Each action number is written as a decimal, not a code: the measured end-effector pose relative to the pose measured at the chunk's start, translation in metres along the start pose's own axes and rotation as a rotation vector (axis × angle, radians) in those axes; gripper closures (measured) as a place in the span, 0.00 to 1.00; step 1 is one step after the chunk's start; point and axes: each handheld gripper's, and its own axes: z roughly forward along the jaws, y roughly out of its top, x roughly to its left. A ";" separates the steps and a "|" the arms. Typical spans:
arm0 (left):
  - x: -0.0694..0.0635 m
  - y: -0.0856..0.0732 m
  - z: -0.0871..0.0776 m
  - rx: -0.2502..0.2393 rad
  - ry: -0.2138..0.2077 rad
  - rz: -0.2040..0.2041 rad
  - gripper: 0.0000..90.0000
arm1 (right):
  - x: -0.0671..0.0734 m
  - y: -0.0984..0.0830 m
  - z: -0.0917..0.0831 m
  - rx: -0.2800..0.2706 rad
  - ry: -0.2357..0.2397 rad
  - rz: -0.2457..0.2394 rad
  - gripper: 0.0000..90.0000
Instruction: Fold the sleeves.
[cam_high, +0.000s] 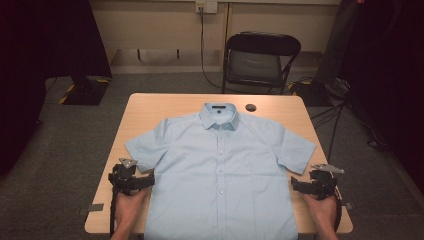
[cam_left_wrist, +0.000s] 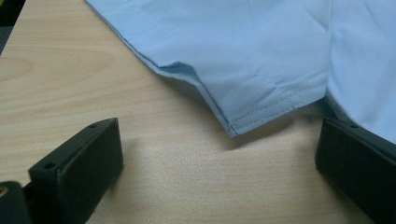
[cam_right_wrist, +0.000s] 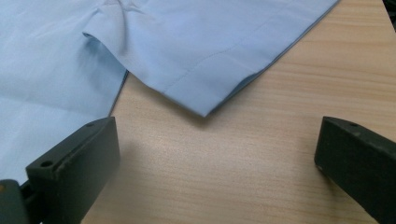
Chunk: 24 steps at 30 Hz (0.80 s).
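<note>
A light blue short-sleeved shirt (cam_high: 220, 165) lies flat and buttoned on the wooden table (cam_high: 170, 102), collar at the far side. My left gripper (cam_high: 131, 181) sits on the table beside the shirt's left sleeve, jaws wide open and empty. In the left gripper view the sleeve hem corner (cam_left_wrist: 233, 126) lies just ahead of the gap between the jaws (cam_left_wrist: 219, 163). My right gripper (cam_high: 311, 184) rests near the right sleeve, also open with nothing in it. In the right gripper view the right sleeve's corner (cam_right_wrist: 203, 109) lies ahead of the open jaws (cam_right_wrist: 217, 163).
A small dark round object (cam_high: 250, 107) lies on the table right of the collar. A black folding chair (cam_high: 260, 62) stands beyond the far edge. Cables run over the floor at the right (cam_high: 340, 115). The shirt's lower hem reaches the table's near edge.
</note>
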 end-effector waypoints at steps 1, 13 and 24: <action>0.000 0.000 0.000 0.000 0.003 -0.003 0.01 | 0.000 0.000 0.000 0.000 0.000 0.000 0.00; 0.009 0.000 -0.004 -0.037 -0.044 -0.010 0.07 | 0.000 0.000 0.000 0.000 -0.001 0.000 0.00; 0.009 0.005 -0.017 -0.145 -0.103 -0.002 0.03 | 0.000 0.000 0.000 0.000 -0.001 0.000 0.00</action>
